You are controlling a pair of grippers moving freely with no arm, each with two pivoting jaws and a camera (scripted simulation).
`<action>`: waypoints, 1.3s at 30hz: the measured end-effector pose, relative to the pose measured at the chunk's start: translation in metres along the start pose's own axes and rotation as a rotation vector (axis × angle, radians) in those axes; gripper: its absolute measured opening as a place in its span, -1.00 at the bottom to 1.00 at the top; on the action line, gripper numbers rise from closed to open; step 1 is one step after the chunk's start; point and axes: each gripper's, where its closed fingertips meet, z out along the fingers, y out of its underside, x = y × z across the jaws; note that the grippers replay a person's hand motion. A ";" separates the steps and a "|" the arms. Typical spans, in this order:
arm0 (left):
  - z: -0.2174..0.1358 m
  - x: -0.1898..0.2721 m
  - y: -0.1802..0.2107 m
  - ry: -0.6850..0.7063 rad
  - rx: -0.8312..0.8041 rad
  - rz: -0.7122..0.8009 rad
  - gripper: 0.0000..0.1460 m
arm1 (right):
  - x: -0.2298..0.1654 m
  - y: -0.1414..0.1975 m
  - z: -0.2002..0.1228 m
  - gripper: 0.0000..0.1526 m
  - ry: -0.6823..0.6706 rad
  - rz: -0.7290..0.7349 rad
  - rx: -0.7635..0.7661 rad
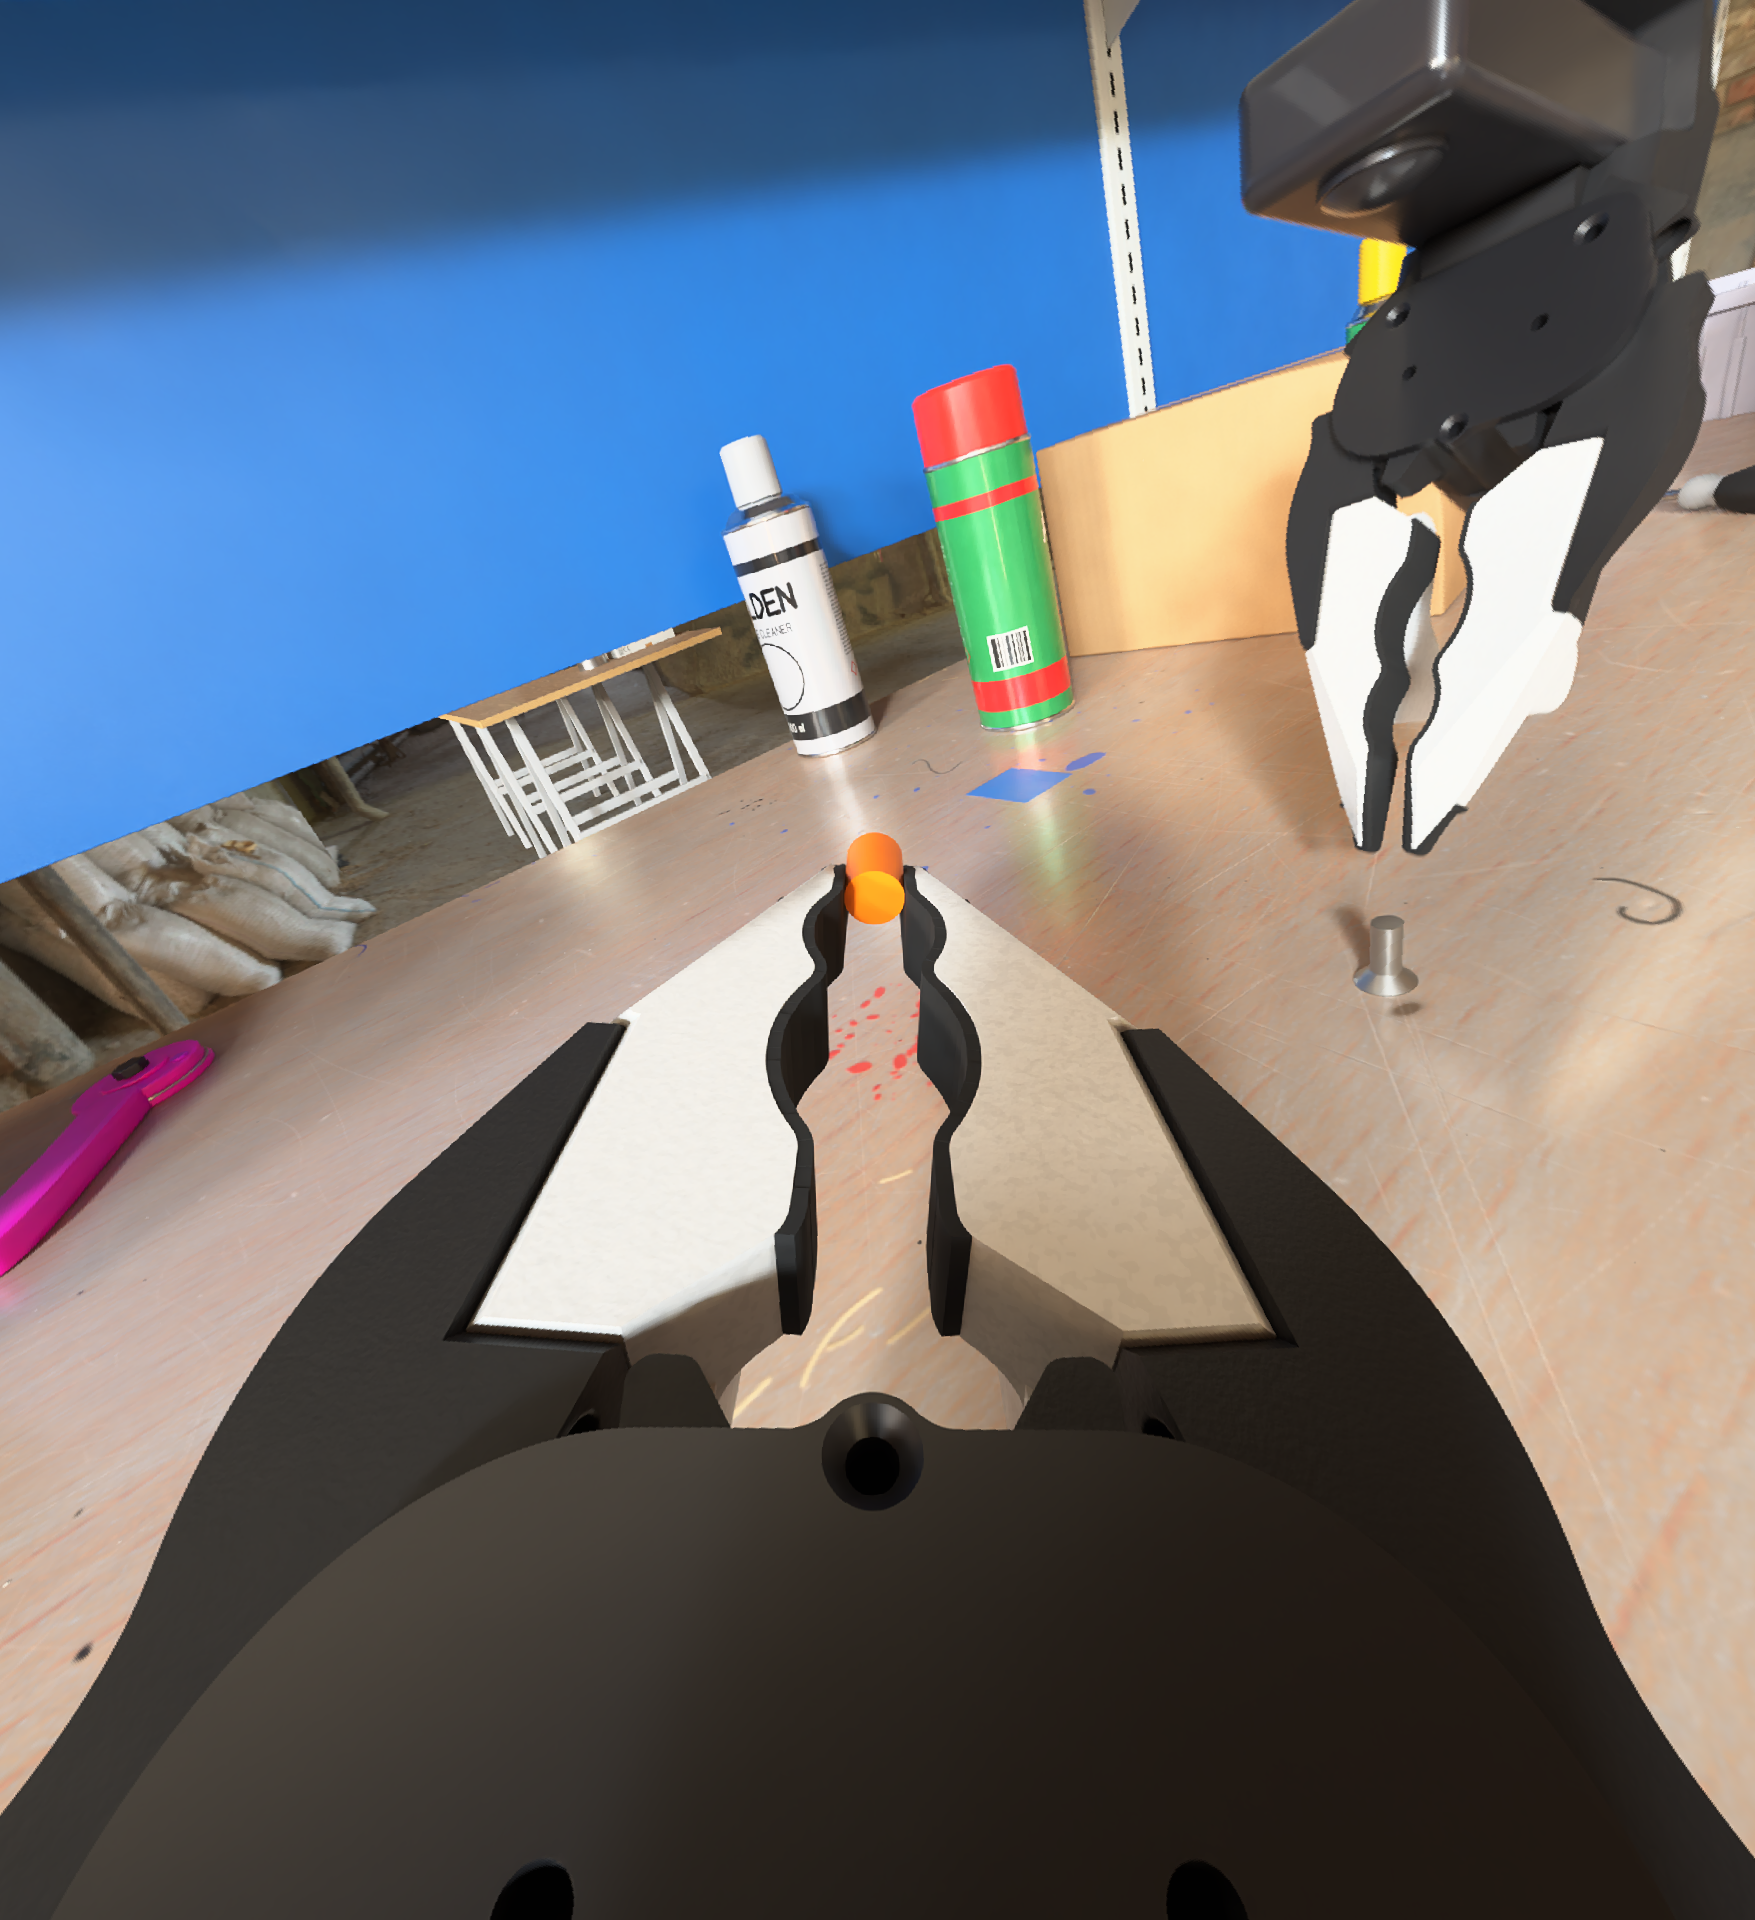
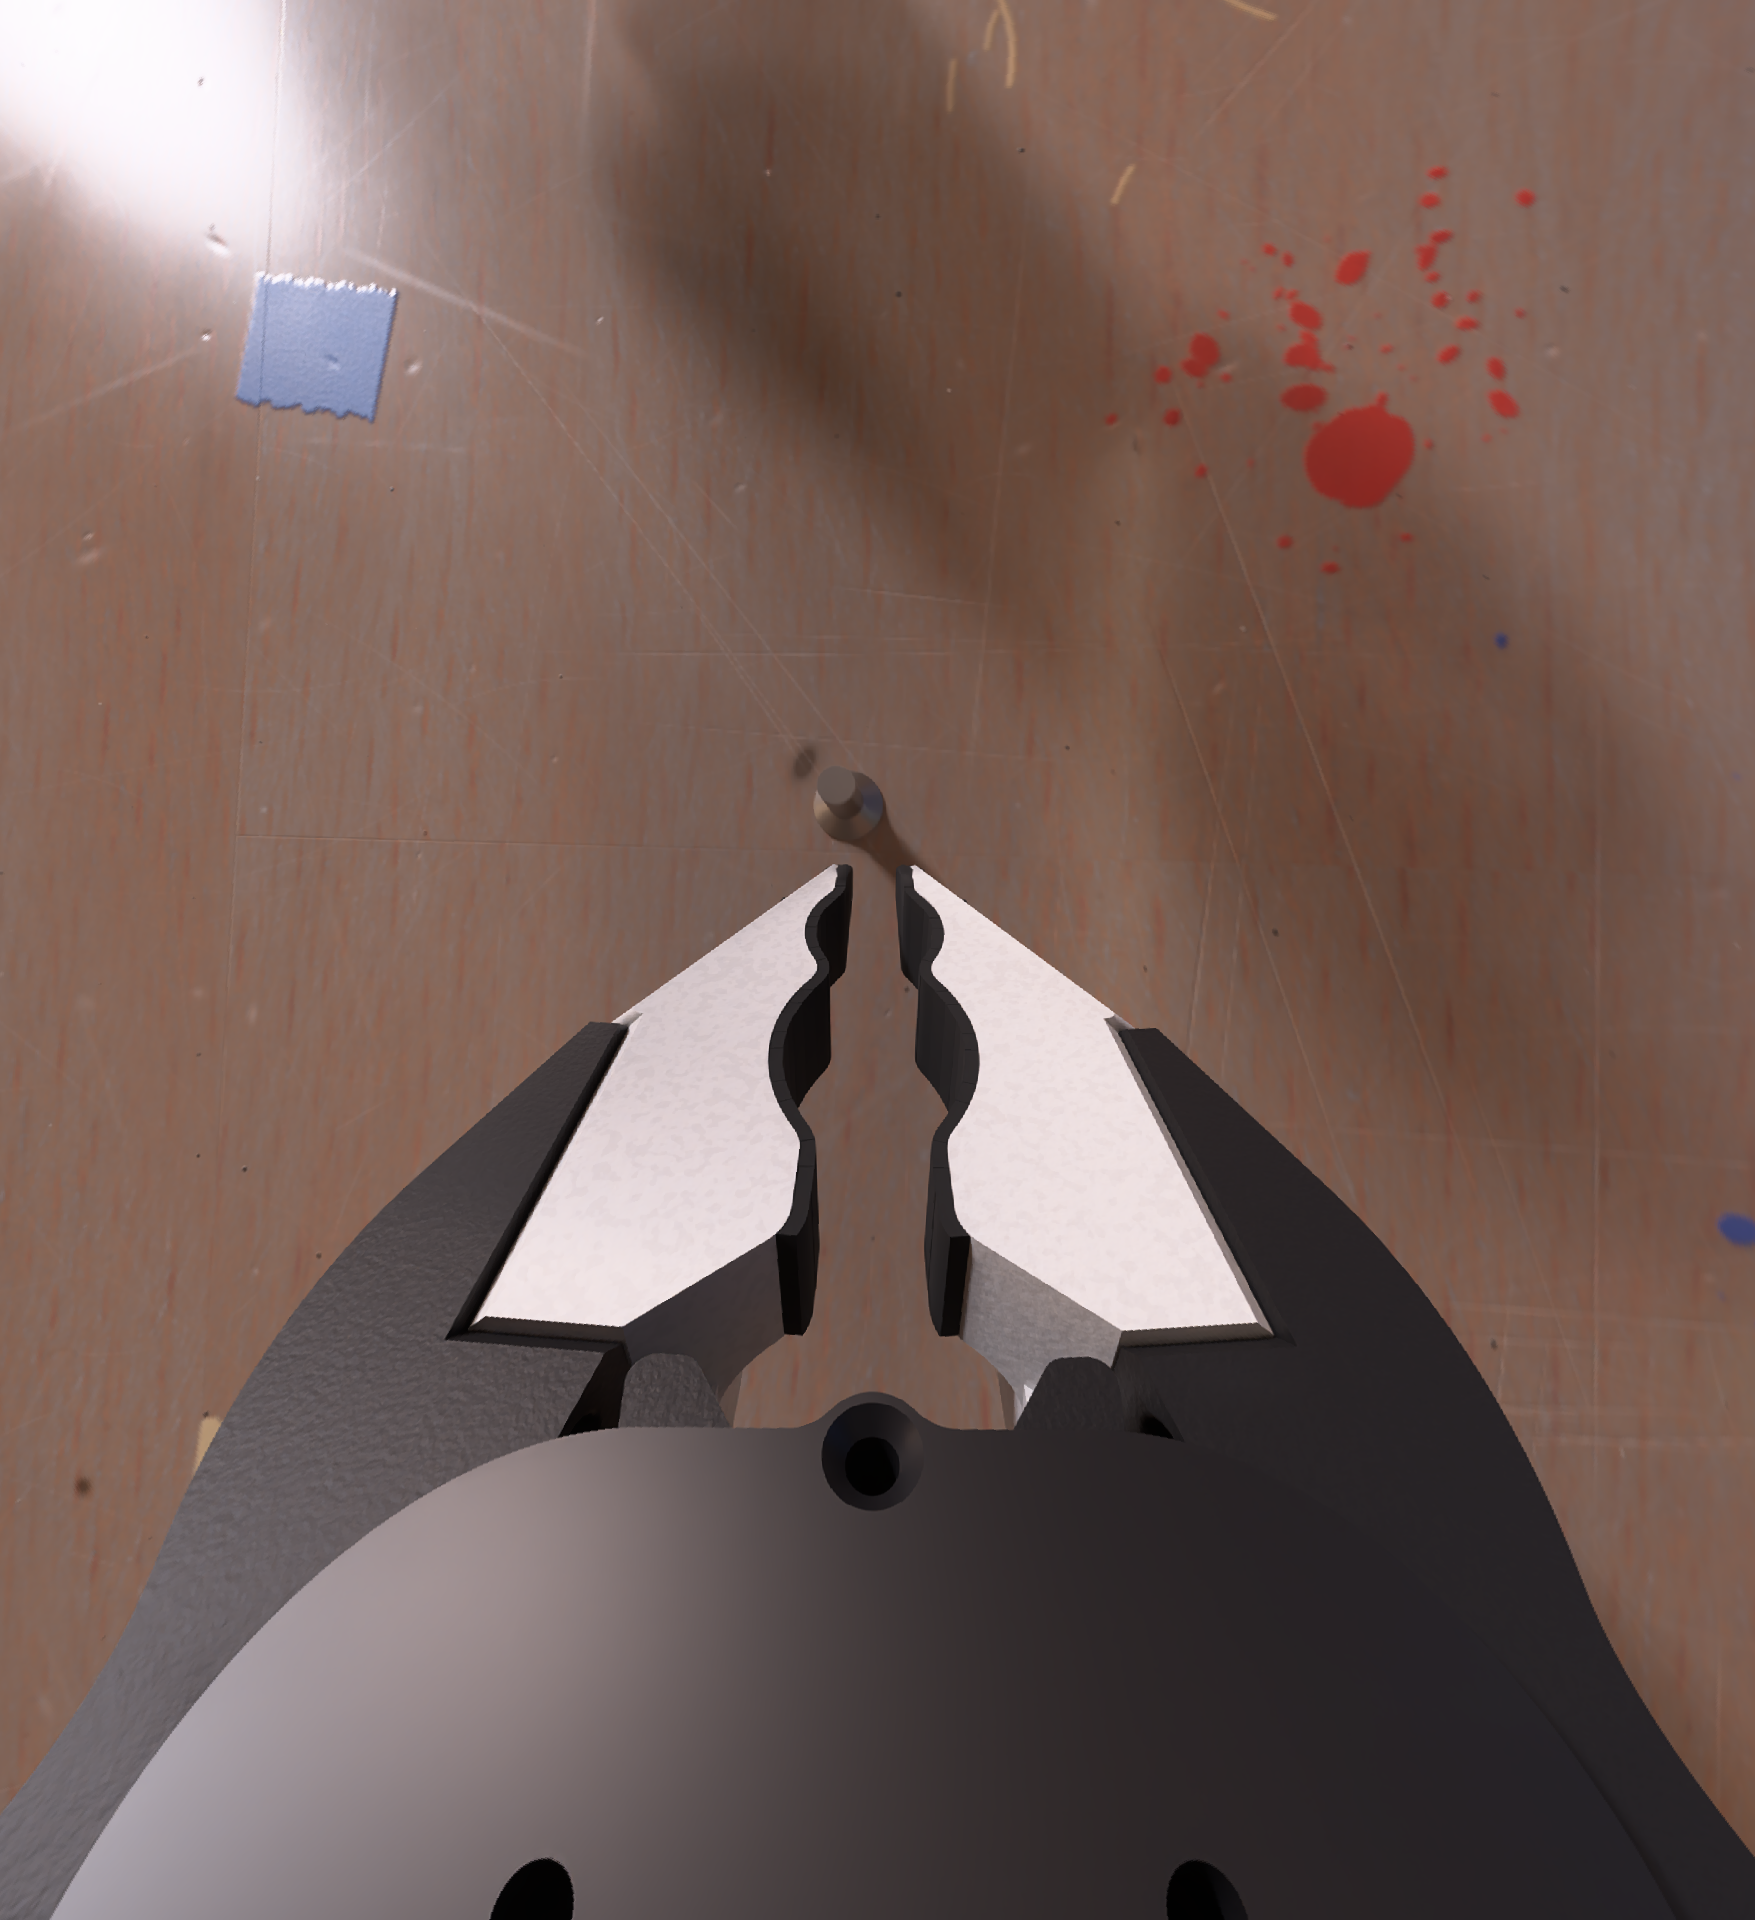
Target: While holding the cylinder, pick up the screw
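Left gripper (image 1: 873, 883) clenched the orange cylinder (image 1: 873, 894). Right gripper (image 2: 873, 878), tips narrowly parted and empty, hung above the screw (image 2: 845, 805) at frame centre; next likely: descend, close.

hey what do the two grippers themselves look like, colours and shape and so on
Both match. The left gripper and right gripper each have a rounded matte black body with a central screw hole, and two tapering white fingers lined with wavy black pads. Seen from outside, the right gripper also carries a dark boxy camera housing on top. No cables or markings show.
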 end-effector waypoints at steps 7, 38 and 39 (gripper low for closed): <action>0.001 0.001 0.001 0.010 -0.007 -0.001 -0.87 | -0.009 -0.007 0.018 -0.85 -0.042 -0.102 0.008; 0.002 0.003 0.003 0.021 -0.020 -0.006 -0.87 | -0.012 -0.006 0.034 -0.89 -0.130 -0.249 0.003; 0.002 0.003 0.004 0.022 -0.020 -0.006 -0.87 | -0.012 -0.006 0.035 -0.89 -0.132 -0.247 0.004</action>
